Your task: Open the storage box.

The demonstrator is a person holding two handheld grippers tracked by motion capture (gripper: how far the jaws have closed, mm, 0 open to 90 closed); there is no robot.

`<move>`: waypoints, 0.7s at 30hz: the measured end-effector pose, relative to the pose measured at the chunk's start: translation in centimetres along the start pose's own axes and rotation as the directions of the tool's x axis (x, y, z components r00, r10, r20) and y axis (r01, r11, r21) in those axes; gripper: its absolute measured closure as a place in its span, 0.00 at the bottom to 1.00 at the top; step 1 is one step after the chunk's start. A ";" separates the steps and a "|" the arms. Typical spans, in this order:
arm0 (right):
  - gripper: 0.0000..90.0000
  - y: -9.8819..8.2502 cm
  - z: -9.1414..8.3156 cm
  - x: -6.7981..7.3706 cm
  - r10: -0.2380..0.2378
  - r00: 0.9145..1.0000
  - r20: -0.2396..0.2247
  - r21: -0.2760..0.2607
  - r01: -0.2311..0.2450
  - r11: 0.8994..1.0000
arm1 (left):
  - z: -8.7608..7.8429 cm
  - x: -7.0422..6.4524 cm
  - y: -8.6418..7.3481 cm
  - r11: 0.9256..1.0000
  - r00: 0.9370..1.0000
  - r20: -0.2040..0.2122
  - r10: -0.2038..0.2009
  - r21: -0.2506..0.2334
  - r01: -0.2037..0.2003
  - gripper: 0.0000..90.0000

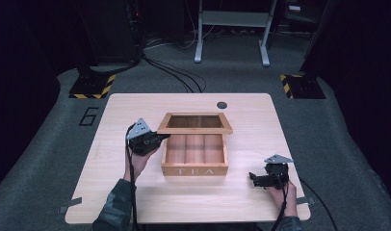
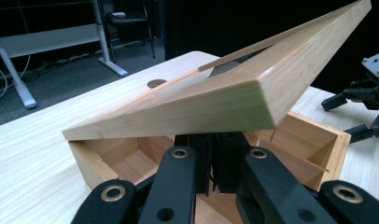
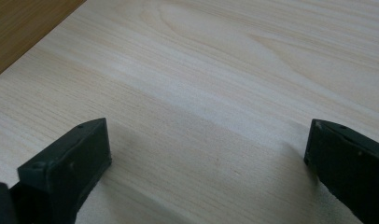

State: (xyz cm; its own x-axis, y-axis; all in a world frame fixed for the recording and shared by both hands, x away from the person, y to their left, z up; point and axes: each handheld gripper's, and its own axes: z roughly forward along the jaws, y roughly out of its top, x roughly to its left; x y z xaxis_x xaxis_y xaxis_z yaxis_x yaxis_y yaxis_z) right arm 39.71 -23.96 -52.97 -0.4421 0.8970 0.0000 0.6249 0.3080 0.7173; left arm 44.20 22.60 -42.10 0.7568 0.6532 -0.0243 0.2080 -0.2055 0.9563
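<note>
A wooden tea box (image 1: 194,169) marked TEA stands mid-table, its compartments looking bare. Its windowed lid (image 1: 193,130) is raised and tilts back on the rear hinge. My left gripper (image 1: 161,138) is at the lid's front left corner, shut on its edge. In the left gripper view the lid (image 2: 215,107) slopes above the box (image 2: 313,140), and my left gripper (image 2: 215,144) has its jaws pressed together under the rim. My right gripper (image 1: 253,179) rests low on the table, right of the box, open. In the right gripper view, the right gripper (image 3: 206,149) spans bare tabletop.
The light wooden table (image 1: 136,202) has a dark round hole (image 1: 222,105) near its far edge. A box corner (image 3: 24,28) shows at the top left of the right gripper view. Stands with hazard-striped bases (image 1: 92,86) and a grey desk frame (image 1: 232,29) are on the floor beyond.
</note>
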 end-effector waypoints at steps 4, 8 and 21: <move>0.00 0.0 0.0 0.0 0.000 1.000 -0.001 -0.001 0.000 1.000 | 0.2 0.2 0.4 1.000 1.000 0.001 -0.005 -0.002 0.005 0.97; 0.00 0.0 0.0 0.0 0.000 1.000 -0.001 0.000 0.000 1.000 | 0.6 0.4 0.7 1.000 1.000 -0.001 0.005 -0.004 -0.005 0.97; 0.00 0.0 0.0 0.0 0.001 1.000 -0.001 0.000 -0.001 1.000 | 1.2 1.4 2.4 1.000 1.000 -0.005 0.022 -0.010 -0.022 0.97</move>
State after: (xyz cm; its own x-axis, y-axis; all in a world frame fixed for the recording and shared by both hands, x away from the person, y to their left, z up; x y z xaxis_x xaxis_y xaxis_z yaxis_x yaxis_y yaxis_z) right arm 39.71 -23.95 -52.96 -0.4419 0.8971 0.0015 0.6254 0.3069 0.7174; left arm 46.46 22.14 -40.21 0.7582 0.6520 -0.0019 0.1852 -0.2124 0.9595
